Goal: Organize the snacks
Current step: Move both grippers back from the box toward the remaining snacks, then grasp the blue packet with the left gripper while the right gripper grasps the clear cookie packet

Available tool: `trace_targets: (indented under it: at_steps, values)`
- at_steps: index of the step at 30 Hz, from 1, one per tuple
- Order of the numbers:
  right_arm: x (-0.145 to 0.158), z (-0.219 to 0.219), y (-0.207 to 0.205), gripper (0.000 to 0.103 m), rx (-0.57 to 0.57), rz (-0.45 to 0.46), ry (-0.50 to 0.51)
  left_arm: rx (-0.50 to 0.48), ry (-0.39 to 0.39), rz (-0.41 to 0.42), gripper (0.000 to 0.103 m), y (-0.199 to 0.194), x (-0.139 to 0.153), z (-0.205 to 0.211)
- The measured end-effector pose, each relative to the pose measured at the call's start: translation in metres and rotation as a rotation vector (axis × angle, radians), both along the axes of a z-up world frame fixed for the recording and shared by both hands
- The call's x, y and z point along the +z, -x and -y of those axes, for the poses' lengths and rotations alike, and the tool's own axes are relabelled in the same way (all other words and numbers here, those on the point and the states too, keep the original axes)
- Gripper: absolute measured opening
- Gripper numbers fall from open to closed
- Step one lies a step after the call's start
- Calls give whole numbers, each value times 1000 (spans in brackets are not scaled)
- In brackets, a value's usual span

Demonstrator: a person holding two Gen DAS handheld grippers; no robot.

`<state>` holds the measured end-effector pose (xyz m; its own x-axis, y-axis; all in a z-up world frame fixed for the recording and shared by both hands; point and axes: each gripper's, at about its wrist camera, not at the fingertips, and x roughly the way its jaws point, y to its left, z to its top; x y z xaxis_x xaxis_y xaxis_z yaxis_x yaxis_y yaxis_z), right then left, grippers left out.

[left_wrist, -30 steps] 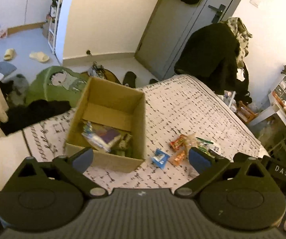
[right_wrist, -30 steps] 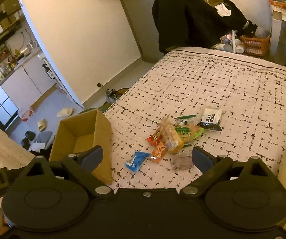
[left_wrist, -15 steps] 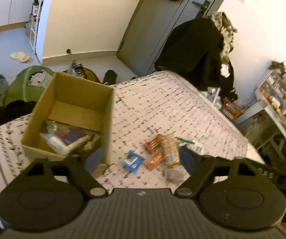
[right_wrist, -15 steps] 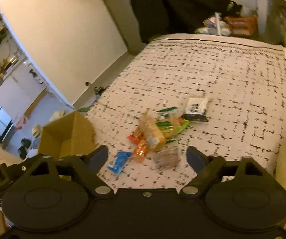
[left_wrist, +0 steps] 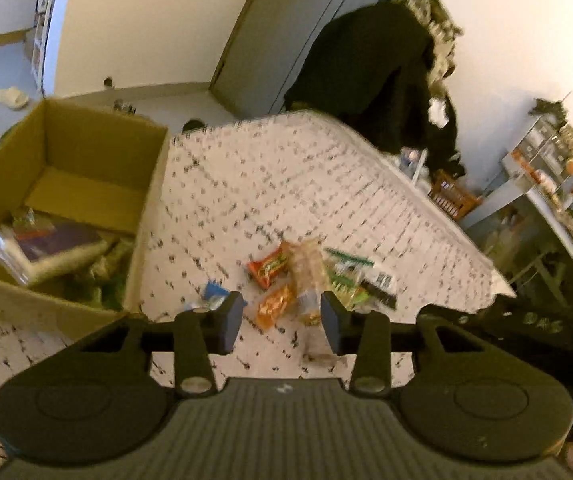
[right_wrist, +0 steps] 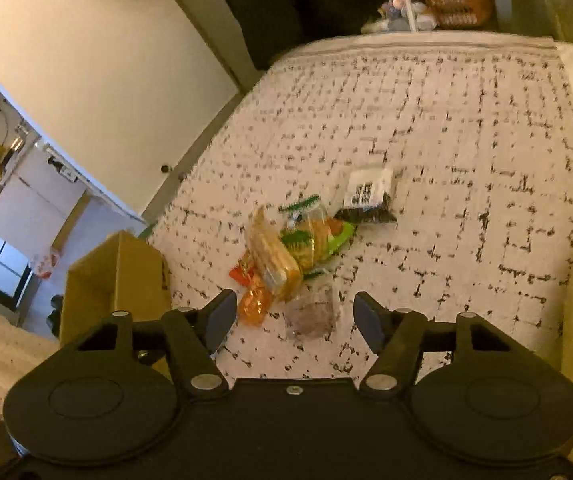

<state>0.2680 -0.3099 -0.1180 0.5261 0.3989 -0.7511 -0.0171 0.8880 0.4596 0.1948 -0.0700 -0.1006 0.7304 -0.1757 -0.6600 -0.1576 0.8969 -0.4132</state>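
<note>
White black-flecked bedspread (right_wrist: pixel 446 128), cream wall (right_wrist: pixel 98 68).

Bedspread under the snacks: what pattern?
White with a broken black grid-like print. The bedspread shows best in the right wrist view.

My left camera looks down along its gripper (left_wrist: pixel 281 322) over the bed (left_wrist: pixel 286 184), the cardboard box (left_wrist: pixel 86 148) near on its left. My right camera faces likewise, closer. Both share the snack pile (left_wrist: pixel 310 276) ahead.

Loose snack packets (right_wrist: pixel 302 248) heaped beside an open, part-filled cardboard box (left_wrist: pixel 66 184)
</note>
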Motion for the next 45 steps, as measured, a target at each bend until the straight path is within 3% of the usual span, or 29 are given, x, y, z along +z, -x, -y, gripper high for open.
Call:
trace_targets:
  at_steps: [5, 19, 26, 30, 34, 37, 39, 42, 45]
  values:
    - [-11, -3, -7, 64, 15, -16, 18, 14, -36, -73, 42, -18, -31, 7]
    - [-54, -20, -37, 65, 83, -91, 71, 77, -226, -91, 46, -57, -85, 13]
    - [-71, -42, -41, 65, 183, -67, 124, 97, -250, -73, 46, -57, -99, 13]
    - [-76, -50, -43, 65, 218, -44, 125, 96, -279, -73, 37, -58, -100, 16]
    - [-80, -56, -47, 65, 217, -25, 151, 98, -243, -82, 32, -56, -96, 11]
    - [-81, -73, -46, 64, 263, -2, 253, 104, -209, -90, 29, -52, -93, 7]
    - [-80, -80, -41, 52, 288, 7, 320, 115, -187, -87, 28, -48, -89, 4]
    - [-73, -71, -38, 39, 275, -45, 278, 130, -156, -86, 28, -42, -82, 2]
    - [-63, -65, -29, 37, 254, -67, 254, 135, -126, -82, 28, -34, -73, -1]
